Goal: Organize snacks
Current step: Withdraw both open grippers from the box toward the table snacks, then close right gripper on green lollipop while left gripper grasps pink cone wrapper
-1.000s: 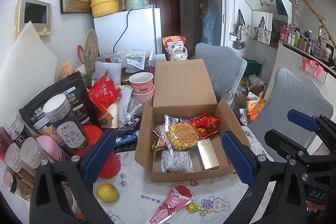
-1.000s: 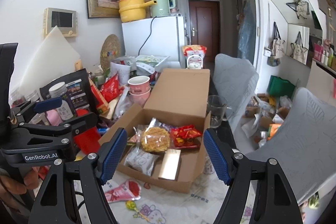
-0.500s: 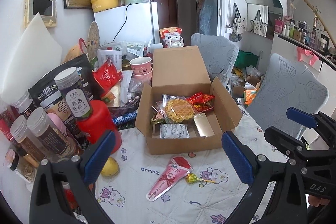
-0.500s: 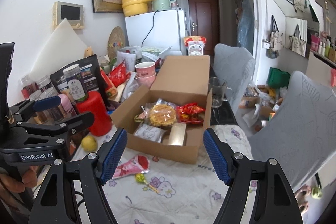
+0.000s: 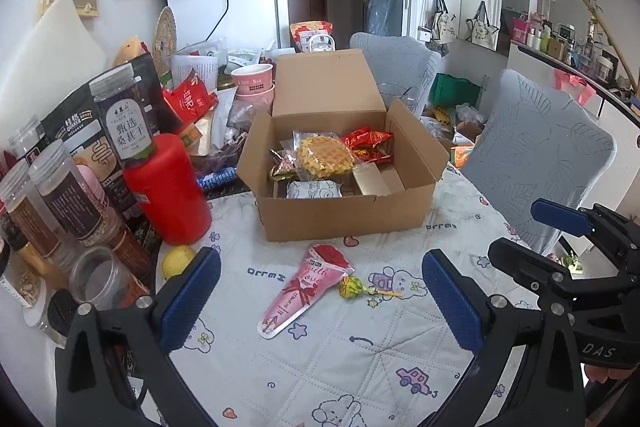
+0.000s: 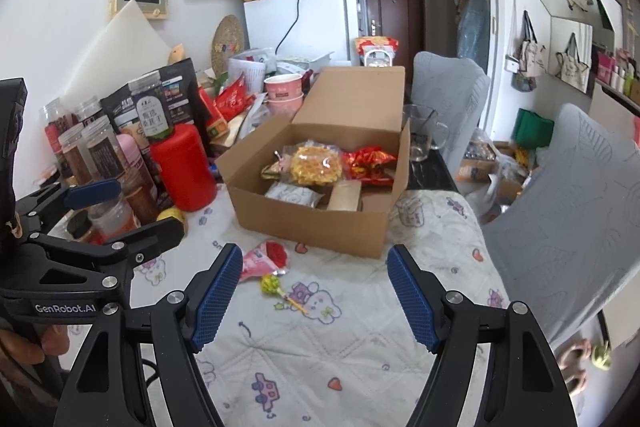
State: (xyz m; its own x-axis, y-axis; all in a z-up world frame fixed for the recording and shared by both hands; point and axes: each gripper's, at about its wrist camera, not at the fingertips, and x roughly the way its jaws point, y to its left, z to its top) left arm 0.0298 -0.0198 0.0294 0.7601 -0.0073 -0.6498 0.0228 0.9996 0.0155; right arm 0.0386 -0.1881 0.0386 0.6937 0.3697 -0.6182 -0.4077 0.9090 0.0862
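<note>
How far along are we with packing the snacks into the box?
Partly done. The cardboard box already holds a waffle, a red packet, a white packet and a gold bar. Nothing is in hand: the left gripper and right gripper are both open and empty. On the cloth in front of the box, the pink cone snack and the lollipop are left to pack.

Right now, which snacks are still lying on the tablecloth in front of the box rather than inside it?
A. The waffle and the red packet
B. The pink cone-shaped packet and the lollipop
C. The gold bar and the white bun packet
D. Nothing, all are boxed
B: the pink cone-shaped packet and the lollipop lie on the tablecloth in front of the cardboard box, while the waffle and the others sit inside it.
</note>
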